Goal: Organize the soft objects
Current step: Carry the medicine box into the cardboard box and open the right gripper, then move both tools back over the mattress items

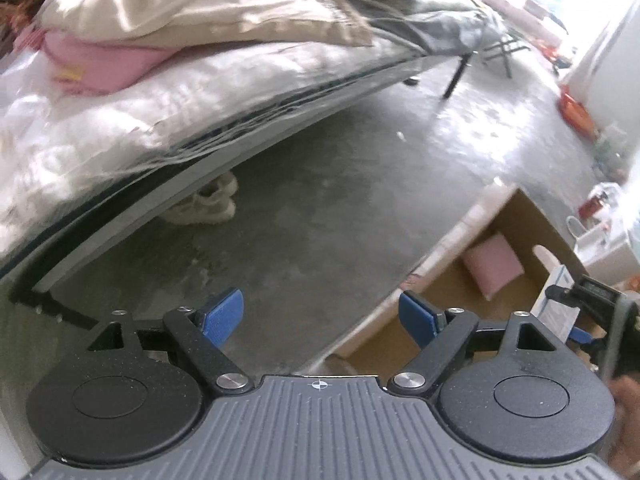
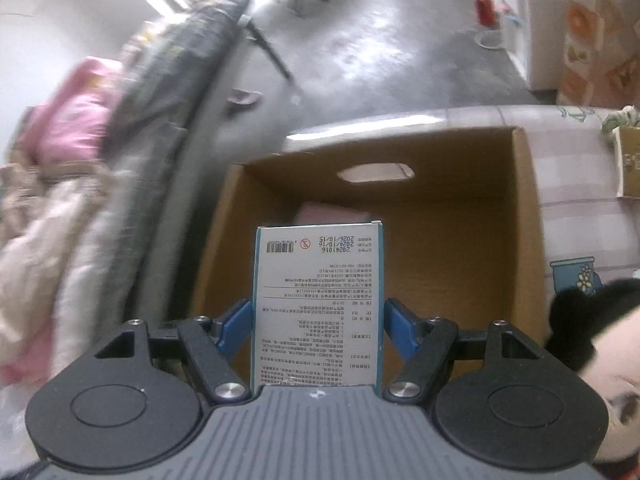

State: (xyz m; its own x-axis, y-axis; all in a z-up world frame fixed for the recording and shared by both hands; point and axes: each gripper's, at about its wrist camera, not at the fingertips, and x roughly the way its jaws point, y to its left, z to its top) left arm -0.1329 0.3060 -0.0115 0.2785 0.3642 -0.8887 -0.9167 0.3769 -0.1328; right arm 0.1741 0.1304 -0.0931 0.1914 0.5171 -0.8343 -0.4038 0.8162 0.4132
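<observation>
The right gripper (image 2: 318, 320) has its jaws set on the two long sides of one white printed packet (image 2: 318, 304), a flat pack with a blue edge, held upright over the open cardboard box (image 2: 520, 216). The packet's face shows upside down: one barcode, a crossed-circle sign, the dates 2024/10/16 and 2026/10/15, the number 20241016, and dense small print too fine to read. Inside the box lies one pink cushion (image 2: 332, 213), half hidden behind the packet; one oval handle hole pierces the far wall.

The left gripper (image 1: 320, 316) hangs with its jaws wide apart and nothing between them, over bare grey floor (image 1: 320, 200) beside the box (image 1: 536, 216). In its view the same pink cushion (image 1: 493, 266) leans in the box's corner, and the right gripper (image 1: 576, 320) with its packet (image 1: 558, 300) shows at the right edge.

Left of the box stands a bed (image 1: 120, 120) wrapped in clear plastic, bearing one beige pillow (image 1: 192, 4) on top of pink bedding (image 1: 104, 64). One pair of pale shoes (image 1: 208, 204) sits under the bed frame. Behind the box a checked pink cloth (image 2: 572, 184) covers something. One red bottle (image 2: 485, 4) and white cabinets (image 2: 532, 36) stand by the far wall, blurred.
</observation>
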